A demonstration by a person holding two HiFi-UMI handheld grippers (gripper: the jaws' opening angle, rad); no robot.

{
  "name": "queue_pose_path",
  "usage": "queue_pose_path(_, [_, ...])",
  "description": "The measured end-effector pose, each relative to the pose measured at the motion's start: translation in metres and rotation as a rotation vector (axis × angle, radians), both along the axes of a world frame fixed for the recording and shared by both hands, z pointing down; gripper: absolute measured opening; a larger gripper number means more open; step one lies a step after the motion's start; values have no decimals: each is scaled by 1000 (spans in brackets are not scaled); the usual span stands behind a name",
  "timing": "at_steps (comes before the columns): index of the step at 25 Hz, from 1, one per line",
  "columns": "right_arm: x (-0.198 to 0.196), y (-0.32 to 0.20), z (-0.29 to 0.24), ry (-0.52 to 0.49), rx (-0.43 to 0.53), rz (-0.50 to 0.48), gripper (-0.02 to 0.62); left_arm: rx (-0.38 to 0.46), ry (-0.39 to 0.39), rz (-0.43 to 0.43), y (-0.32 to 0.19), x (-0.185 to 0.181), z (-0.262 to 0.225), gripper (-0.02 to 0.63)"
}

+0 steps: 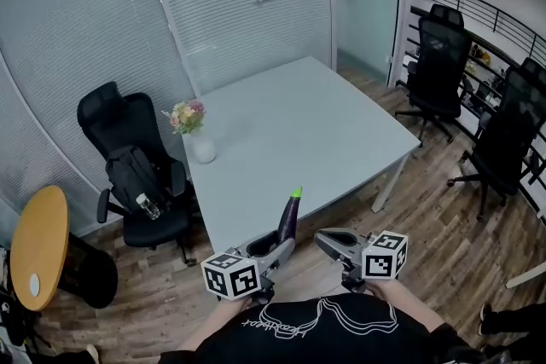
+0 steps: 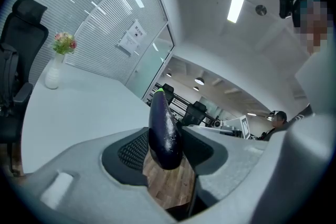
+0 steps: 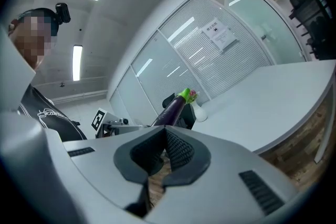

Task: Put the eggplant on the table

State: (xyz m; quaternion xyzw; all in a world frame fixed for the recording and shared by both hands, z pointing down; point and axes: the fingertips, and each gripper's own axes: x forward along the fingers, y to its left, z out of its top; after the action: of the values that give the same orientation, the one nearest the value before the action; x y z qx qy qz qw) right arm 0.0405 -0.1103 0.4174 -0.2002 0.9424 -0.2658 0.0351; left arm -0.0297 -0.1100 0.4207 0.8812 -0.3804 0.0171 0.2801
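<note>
eggplant (image 1: pixel 290 216) upright in left gripper (image 1: pixel 280 246), fingers clamped on it; right gripper (image 1: pixel 331 241) fingers closed, empty. not yet on table (image 1: pixel 324 124); set-down remains.

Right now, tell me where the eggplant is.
The eggplant stands stem-up, gripped in the left tool, low centre in the head view, by the near edge of the white table, with the right tool to its right.

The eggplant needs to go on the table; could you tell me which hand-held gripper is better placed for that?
Left. The left hand-held gripper is shut on the eggplant, close to the near edge of the table. The right hand-held gripper is shut and empty beside it.
</note>
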Motion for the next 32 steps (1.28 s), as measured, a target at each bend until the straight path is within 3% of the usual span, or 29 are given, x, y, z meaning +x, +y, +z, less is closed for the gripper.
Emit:
queue_pose_path(15, [-2, -37, 16, 13, -20, 25, 9, -7, 5, 28, -40, -2, 12, 202])
queue_pose_path(32, [-25, -169, 40, 34, -98, 44, 9, -62, -3, 66, -181, -20, 38, 202])
